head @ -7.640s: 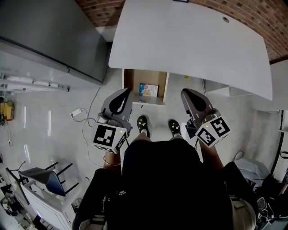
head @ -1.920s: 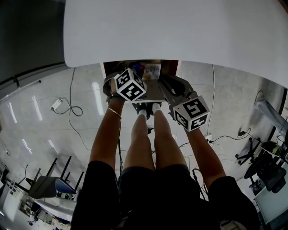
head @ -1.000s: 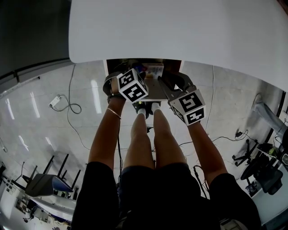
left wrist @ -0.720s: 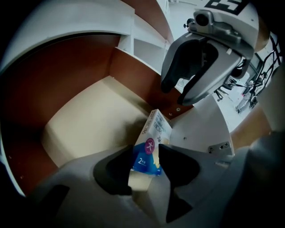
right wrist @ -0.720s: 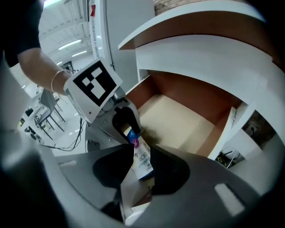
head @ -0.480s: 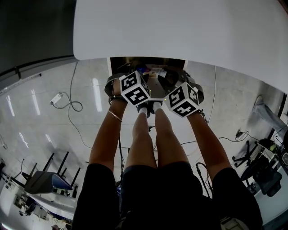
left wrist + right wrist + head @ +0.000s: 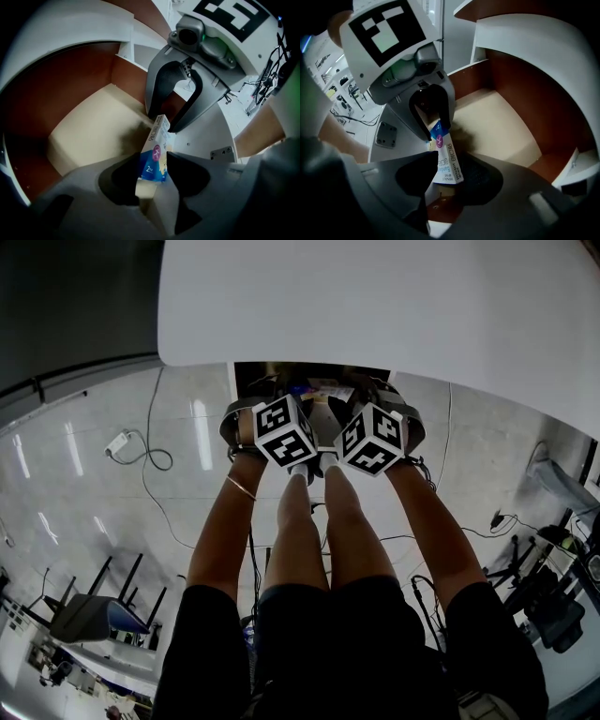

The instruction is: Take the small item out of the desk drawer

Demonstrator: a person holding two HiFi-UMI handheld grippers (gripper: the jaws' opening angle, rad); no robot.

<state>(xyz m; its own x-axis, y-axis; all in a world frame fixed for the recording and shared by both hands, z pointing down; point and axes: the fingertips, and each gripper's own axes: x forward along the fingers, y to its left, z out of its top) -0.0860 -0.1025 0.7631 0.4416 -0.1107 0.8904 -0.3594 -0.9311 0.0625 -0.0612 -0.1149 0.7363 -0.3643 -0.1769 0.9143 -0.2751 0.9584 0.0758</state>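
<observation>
One small box [image 7: 156,145] — above open drawer [image 7: 89,129], in left tongs [image 7: 152,161]

Box [image 7: 157,150] over drawer floor [image 7: 89,136], beneath the desktop [image 7: 375,306]

small box [image 7: 157,151] hangs tilted on end above the drawer floor, blue and white with a pink mark and a yellow patch. left gripper [image 7: 154,169] pinches one end, and the other end sits between the right gripper [image 7: 445,174]'s opening jaws. desk drawer [image 7: 89,126] is open, brown walls, pale cream floor.
</observation>
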